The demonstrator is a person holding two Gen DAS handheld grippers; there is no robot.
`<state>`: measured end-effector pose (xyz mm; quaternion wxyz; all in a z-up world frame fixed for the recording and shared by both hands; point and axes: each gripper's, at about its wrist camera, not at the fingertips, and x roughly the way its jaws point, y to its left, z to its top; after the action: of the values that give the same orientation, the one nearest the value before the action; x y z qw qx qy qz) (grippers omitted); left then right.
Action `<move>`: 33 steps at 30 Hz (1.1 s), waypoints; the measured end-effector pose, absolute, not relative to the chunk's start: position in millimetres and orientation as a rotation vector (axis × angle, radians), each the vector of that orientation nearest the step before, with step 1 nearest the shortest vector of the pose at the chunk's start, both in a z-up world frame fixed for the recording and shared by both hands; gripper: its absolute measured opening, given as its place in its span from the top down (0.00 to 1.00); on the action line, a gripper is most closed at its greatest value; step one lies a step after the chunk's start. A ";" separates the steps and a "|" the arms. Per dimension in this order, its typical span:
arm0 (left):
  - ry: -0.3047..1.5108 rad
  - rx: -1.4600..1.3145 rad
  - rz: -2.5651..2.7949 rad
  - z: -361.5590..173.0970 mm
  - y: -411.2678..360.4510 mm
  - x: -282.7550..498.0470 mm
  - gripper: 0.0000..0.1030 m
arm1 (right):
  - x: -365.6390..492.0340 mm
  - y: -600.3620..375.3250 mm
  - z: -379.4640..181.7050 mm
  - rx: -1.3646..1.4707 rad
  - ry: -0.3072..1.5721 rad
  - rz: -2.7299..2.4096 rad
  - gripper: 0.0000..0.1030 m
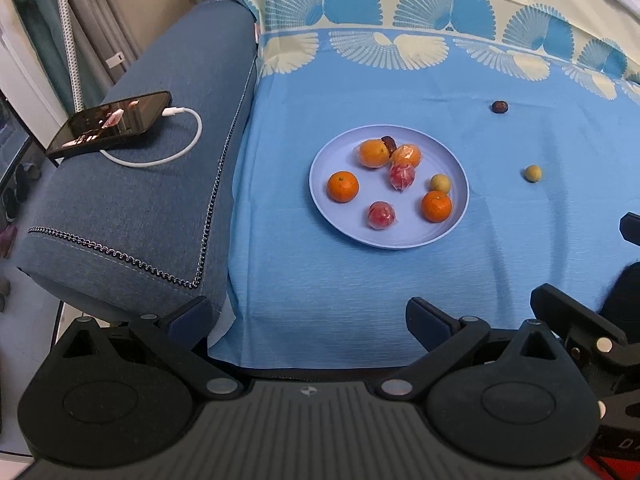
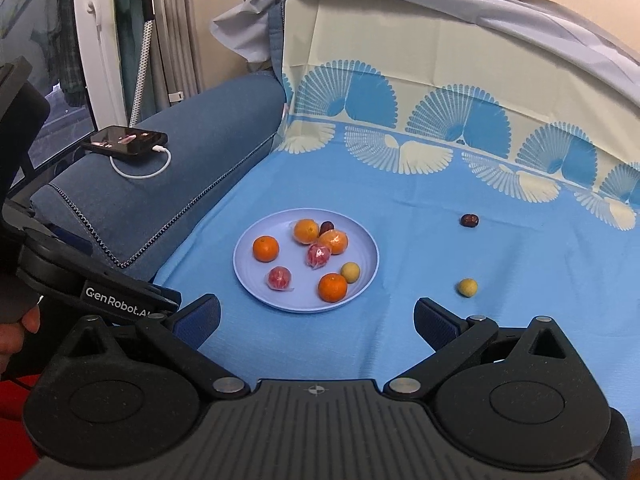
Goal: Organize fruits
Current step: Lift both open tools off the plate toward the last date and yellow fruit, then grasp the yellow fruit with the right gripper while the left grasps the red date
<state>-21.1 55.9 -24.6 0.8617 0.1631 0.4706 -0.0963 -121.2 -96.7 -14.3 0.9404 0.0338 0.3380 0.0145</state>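
Fruits: most sit on the round plate [image 2: 256, 284] in the middle of the blue cloth [image 2: 360, 340].
Right gripper [image 2: 316, 320]: spread wide, holds nothing, hangs over the near edge of the cloth.
Left gripper [image 1: 308, 320]: spread wide too, holds nothing, at the near left corner by the sofa arm [image 1: 160, 200].
Done: four oranges, two wrapped red fruits, one yellow fruit and one small dark one, maybe a date, are on the plate.
Left to do: a yellow fruit [image 2: 467, 287] and a dark fruit [image 2: 469, 220] lie on the cloth, right of the plate, well apart.
Nearest: the yellow one, near the right gripper.
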 end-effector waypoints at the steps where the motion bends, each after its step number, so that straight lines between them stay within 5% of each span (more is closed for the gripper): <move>1: 0.987 0.344 -0.202 -24.9 55.3 -21.1 0.00 | -121.1 -96.7 -14.1 0.068 0.689 0.030 0.01; 18: 1.012 0.366 -0.203 -33.0 50.6 -10.4 0.00 | -104.5 -116.6 -31.4 0.048 0.670 -0.054 0.01; 33: 1.092 0.428 -0.227 -47.9 -0.4 32.9 0.00 | -33.9 -228.6 -130.5 0.041 0.686 -0.309 0.01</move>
<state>32.9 -0.4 -47.9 0.8269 0.2014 0.5141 -0.1068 -33.9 -228.6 -130.5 0.9299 0.0200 0.3348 -0.1511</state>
